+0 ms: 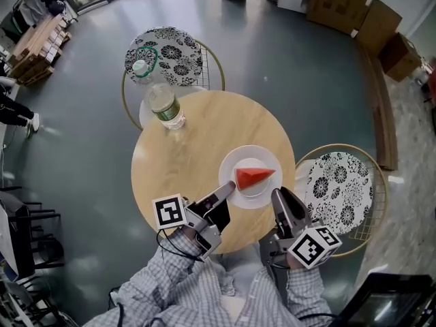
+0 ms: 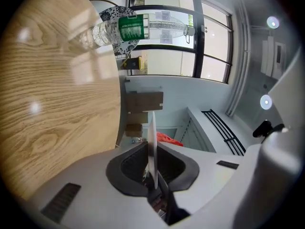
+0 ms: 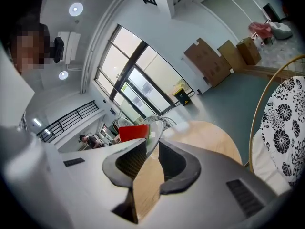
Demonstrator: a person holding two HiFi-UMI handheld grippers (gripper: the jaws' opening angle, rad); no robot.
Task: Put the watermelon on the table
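Observation:
A red watermelon wedge (image 1: 253, 177) lies on a white plate (image 1: 235, 159) over the near right part of the round wooden table (image 1: 197, 142). Whether the plate rests on the wood I cannot tell. My left gripper (image 1: 229, 188) is shut on the plate's near left rim. In the left gripper view the rim (image 2: 152, 128) stands edge-on between the jaws of that gripper (image 2: 152, 149), with the wedge (image 2: 167, 139) behind it. My right gripper (image 1: 277, 195) is shut on the near right rim. The right gripper view shows its jaw tips (image 3: 152, 147) pinching the plate (image 3: 153, 132) beside the wedge (image 3: 133, 132).
A clear water bottle (image 1: 162, 101) with a green label stands at the table's far left edge, also seen as the bottle (image 2: 119, 30). Two wire chairs with flowered cushions flank the table, one behind (image 1: 167, 53) and one at the right (image 1: 340, 182). Cardboard boxes (image 1: 340, 2) sit far back.

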